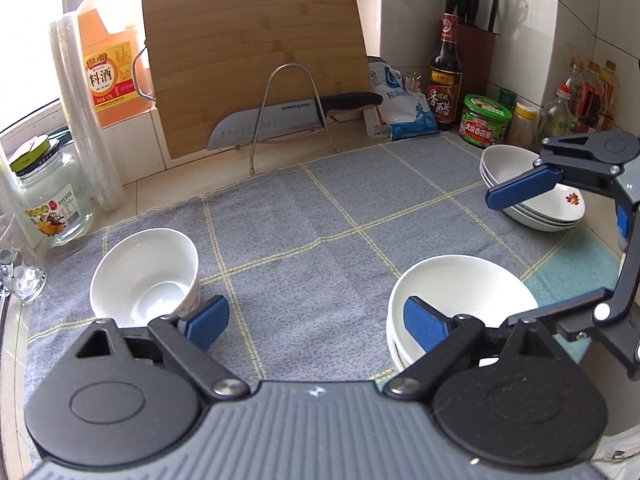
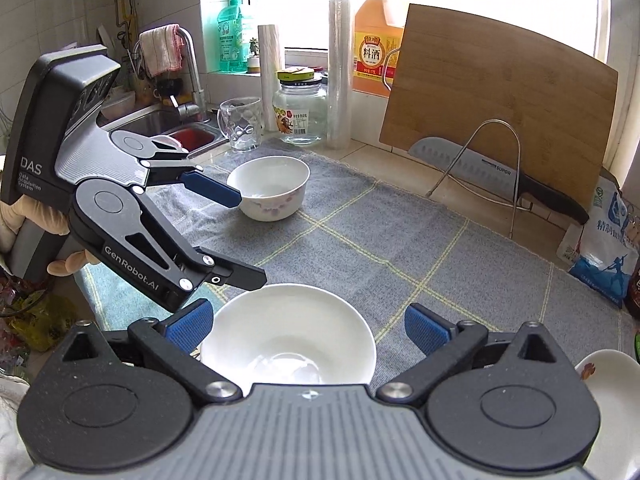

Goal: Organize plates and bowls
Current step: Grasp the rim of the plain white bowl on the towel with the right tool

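At table centre, both tools gape wide, empty. Left tool (image 1: 316,322) nears small bowl (image 1: 146,274) at nine o'clock; stacked bowls (image 1: 460,296) at three, probably its destination.

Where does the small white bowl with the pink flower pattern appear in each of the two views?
Left wrist view: the small white flowered bowl sits lower left on the grey checked cloth.
Right wrist view: it sits upper centre, left of middle.
Shared landmark: the bamboo cutting board.
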`<move>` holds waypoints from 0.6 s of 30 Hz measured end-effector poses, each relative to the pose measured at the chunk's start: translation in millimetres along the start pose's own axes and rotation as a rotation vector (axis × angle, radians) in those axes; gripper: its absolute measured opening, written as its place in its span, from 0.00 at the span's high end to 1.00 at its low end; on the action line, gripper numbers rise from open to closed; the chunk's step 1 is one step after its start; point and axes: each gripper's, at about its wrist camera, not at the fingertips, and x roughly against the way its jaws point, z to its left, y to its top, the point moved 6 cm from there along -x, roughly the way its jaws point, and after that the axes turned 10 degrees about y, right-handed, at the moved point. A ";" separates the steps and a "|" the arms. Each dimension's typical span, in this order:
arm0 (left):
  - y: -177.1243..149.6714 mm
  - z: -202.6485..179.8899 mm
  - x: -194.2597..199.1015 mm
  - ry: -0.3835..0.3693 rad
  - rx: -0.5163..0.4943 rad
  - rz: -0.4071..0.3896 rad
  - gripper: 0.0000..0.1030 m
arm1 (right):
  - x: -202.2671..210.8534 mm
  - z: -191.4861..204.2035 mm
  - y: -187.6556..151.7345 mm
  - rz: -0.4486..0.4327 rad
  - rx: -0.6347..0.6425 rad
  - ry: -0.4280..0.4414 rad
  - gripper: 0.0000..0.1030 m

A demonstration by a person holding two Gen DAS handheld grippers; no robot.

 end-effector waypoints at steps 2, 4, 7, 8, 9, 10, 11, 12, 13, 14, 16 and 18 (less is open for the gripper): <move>-3.3 10.1 0.0 0.012 0.012 -0.006 0.09 | -5.9 0.2 8.8 0.003 0.017 -0.003 0.00; -6.4 19.7 -0.8 0.021 0.028 -0.006 0.09 | -13.6 0.0 17.4 0.011 0.030 -0.004 0.00; -12.6 33.6 -3.7 0.039 0.039 -0.011 0.09 | -28.3 -1.3 29.9 0.031 0.029 0.001 0.00; -15.9 38.8 -5.3 0.054 0.039 -0.010 0.09 | -33.0 -1.4 34.1 0.035 0.031 0.003 0.00; -19.3 43.9 -7.1 0.070 0.039 -0.008 0.09 | -38.5 -0.7 38.8 0.041 0.036 0.003 0.00; -22.5 48.4 -9.2 0.084 0.041 -0.005 0.09 | -42.9 -0.1 42.4 0.049 0.040 0.005 0.00; -26.7 54.7 -12.1 0.099 0.047 -0.003 0.09 | -48.9 1.2 47.9 0.055 0.047 0.008 0.00; -30.3 60.4 -14.8 0.118 0.054 0.000 0.09 | -54.6 2.2 53.2 0.062 0.052 0.010 0.00; -34.1 66.0 -18.0 0.137 0.061 0.005 0.09 | -59.9 3.5 57.8 0.069 0.056 0.014 0.00; -38.4 72.2 -22.0 0.157 0.067 0.009 0.09 | -65.7 4.6 62.7 0.074 0.059 0.019 0.00; -44.8 80.8 -28.8 0.188 0.067 0.011 0.09 | -77.0 5.4 72.3 0.081 0.064 0.030 0.00; -50.1 86.8 -35.1 0.212 0.060 0.006 0.09 | -89.0 5.5 83.1 0.085 0.068 0.036 0.00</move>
